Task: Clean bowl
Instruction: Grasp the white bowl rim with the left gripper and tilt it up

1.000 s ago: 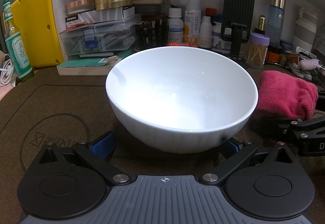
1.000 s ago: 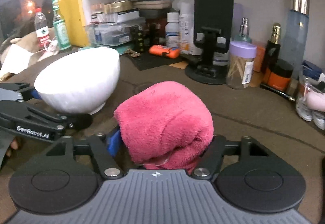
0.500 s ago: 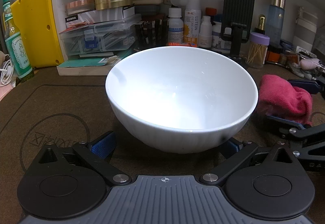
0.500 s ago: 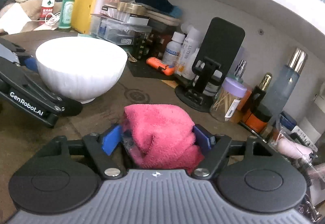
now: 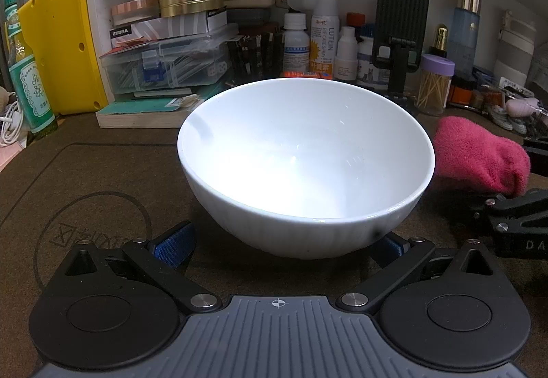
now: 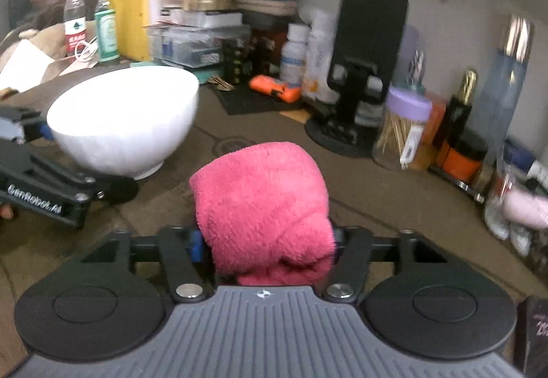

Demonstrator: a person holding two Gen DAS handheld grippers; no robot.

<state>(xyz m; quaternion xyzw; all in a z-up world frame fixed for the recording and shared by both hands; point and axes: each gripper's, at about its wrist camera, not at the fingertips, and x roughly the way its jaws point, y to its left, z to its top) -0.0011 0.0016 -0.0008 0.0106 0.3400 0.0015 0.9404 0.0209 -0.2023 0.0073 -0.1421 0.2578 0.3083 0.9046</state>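
Observation:
A white bowl [image 5: 304, 165] stands on the brown mat, empty and upright. My left gripper [image 5: 282, 244] straddles its lower part, a blue pad [image 5: 174, 244] on each side, and looks shut on it. To the right of the bowl is a pink cloth [image 5: 479, 158]. In the right wrist view this pink cloth [image 6: 263, 203] bulges up between the fingers of my right gripper [image 6: 267, 241], whose jaws are closing with both pads pressed into its sides. The bowl [image 6: 126, 127] sits to the cloth's left, with a left gripper finger [image 6: 68, 189] beside it.
A shelf at the back holds plastic boxes [image 5: 164, 66], bottles [image 5: 322, 38], a black phone stand [image 6: 363, 69], a toothpick jar [image 6: 404, 127] and cosmetics [image 6: 459, 138]. A yellow bin [image 5: 61, 45] and a green bottle [image 5: 24, 69] stand at the left. Brown mat lies in front.
My right gripper has tilted, rolled back and closed in on the pink cloth, which is now squeezed narrower. The bowl and my left gripper have not moved.

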